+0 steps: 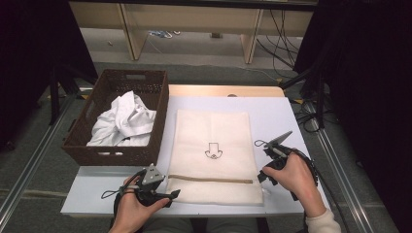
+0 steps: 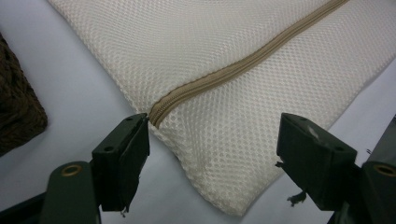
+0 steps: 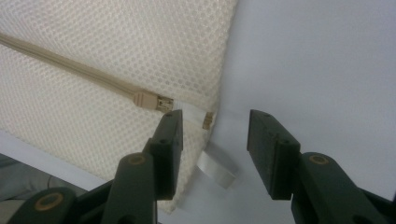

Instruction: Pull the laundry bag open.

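Flat, mesh bag [image 1: 212,155] between tongs.

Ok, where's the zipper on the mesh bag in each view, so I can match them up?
High view: the zipper runs as a tan line across the near part of the bag, between the two grippers.
Left gripper view: it slants from upper right down to its closed end by the left jaw.
Right gripper view: it comes in from the left and ends at the slider, just above the left jaw.
Shared landmark: the white table.

I worked in a lab-like recording space: black curtains [image 1: 29,58], loose floor cables [image 1: 286,43], metal rails [image 1: 34,160] flanked my tabletop [image 1: 277,114].
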`<state>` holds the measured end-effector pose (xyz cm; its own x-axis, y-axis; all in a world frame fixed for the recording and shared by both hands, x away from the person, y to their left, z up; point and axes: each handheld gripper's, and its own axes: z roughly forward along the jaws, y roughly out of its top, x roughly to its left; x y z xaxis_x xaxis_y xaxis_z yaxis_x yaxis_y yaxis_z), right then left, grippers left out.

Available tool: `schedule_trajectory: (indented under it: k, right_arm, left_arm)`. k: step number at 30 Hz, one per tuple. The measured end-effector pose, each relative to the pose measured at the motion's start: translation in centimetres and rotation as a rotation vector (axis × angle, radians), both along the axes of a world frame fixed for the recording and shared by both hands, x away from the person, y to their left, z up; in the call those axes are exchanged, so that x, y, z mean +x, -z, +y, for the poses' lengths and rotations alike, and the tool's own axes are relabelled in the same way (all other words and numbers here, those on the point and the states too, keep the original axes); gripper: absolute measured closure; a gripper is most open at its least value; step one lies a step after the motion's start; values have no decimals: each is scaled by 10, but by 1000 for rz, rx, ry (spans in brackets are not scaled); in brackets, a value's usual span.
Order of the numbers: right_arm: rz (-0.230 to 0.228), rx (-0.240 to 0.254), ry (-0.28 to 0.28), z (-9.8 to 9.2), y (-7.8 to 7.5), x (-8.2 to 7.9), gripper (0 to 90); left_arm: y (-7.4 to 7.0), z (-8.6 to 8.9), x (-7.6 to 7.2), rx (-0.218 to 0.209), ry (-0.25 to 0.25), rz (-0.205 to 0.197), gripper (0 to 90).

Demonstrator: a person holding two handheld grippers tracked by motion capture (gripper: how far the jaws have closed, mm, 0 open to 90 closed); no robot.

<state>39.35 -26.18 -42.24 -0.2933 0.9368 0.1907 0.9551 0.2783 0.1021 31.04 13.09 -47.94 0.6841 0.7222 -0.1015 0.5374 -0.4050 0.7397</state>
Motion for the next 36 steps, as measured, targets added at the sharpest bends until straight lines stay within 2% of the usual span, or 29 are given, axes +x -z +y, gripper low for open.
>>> schedule_trajectory:
  k: [1, 2, 3, 4, 5, 6, 7, 8, 10, 11, 12, 14, 15, 17, 18, 19, 21, 22, 23, 24, 25, 26, 27, 30, 31, 32, 33, 35, 36]
  right_arm:
    - [20, -1, 21, 1, -1, -1, 575]
    - [-11, 3, -10, -2, 2, 1, 579]
    - [11, -2, 27, 0, 0, 0, 585]
    - [-23, 4, 6, -2, 1, 1, 591]
    - [38, 1, 48, 0, -3, 0, 592]
    - [37, 5, 52, 0, -4, 1, 593]
    - [14, 10, 45, -1, -3, 2, 593]
    - [47, 6, 69, 1, -6, 2, 593]
    - [33, 15, 78, 2, -3, 5, 595]
    - [64, 7, 87, 3, -4, 7, 606]
    - [62, 10, 78, 4, -2, 9, 614]
    - [75, 7, 110, 8, 1, 14, 621]
    - [73, 10, 63, 7, 6, 20, 626]
    - [75, 0, 91, 10, 7, 21, 628]
    - [25, 3, 26, 6, 13, 24, 629]
    - [98, -8, 99, 11, 9, 25, 630]
    - [88, -15, 65, 10, 11, 27, 633]
    - [126, -12, 107, 13, 10, 27, 635]
    - [80, -1, 44, 9, 15, 28, 636]
    - [98, -13, 45, 9, 17, 27, 638]
    - [128, -16, 121, 13, 16, 25, 641]
    - [79, -13, 54, 8, 21, 25, 642]
    - [124, -12, 126, 13, 19, 24, 646]
    - [142, -23, 97, 13, 20, 24, 650]
    - [130, -21, 75, 12, 22, 24, 653]
    - [117, -21, 100, 14, 23, 23, 657]
    - [152, -19, 119, 16, 22, 24, 659]
    - [125, -34, 84, 15, 26, 23, 667]
    - [155, -49, 76, 15, 25, 24, 673]
  left_arm:
    - [-1, 0, 0, 5, 3, 1, 255]
    - [0, -1, 0, -1, 5, -3, 256]
    - [0, -1, 0, 3, 3, -8, 258]
    - [1, -1, 0, 11, 6, -16, 258]
    - [1, 0, 0, 22, 8, -18, 260]
    - [0, 1, 0, 19, 14, -1, 262]
    - [1, 0, -1, 12, 2, -10, 263]
    - [0, 0, 0, 19, 13, 2, 265]
    - [2, -1, -1, 1, 5, -10, 268]
    - [0, 0, -1, 30, 25, -16, 269]
    - [3, -1, 0, 13, 6, -9, 270]
    - [2, 0, -1, 22, 16, -11, 272]
    - [2, 1, 0, 29, 26, -16, 274]
    - [2, 0, 1, 20, 19, -19, 274]
    - [3, 0, 1, 14, 10, -22, 274]
    - [3, 0, 1, 6, 15, -6, 275]
    - [4, -1, 1, 5, 17, -10, 276]
    - [4, -2, 0, 0, 6, -13, 276]
    - [4, -2, 1, 10, 7, -11, 276]
    - [4, -2, 1, 9, 8, -12, 276]
    - [4, -2, 1, 9, 9, -13, 276]
    - [4, -2, 1, 9, 9, -13, 277]
    - [4, -2, 1, 10, 10, -14, 277]
    - [3, -2, 2, 8, 27, -18, 277]
    - [3, -2, 2, 17, 33, -22, 277]
    - [5, -3, 2, 8, 20, -12, 277]
    - [4, -4, 2, 11, 25, -12, 277]
    - [4, -3, 2, 21, 31, -19, 278]
    - [5, -4, 2, 12, 28, -19, 278]
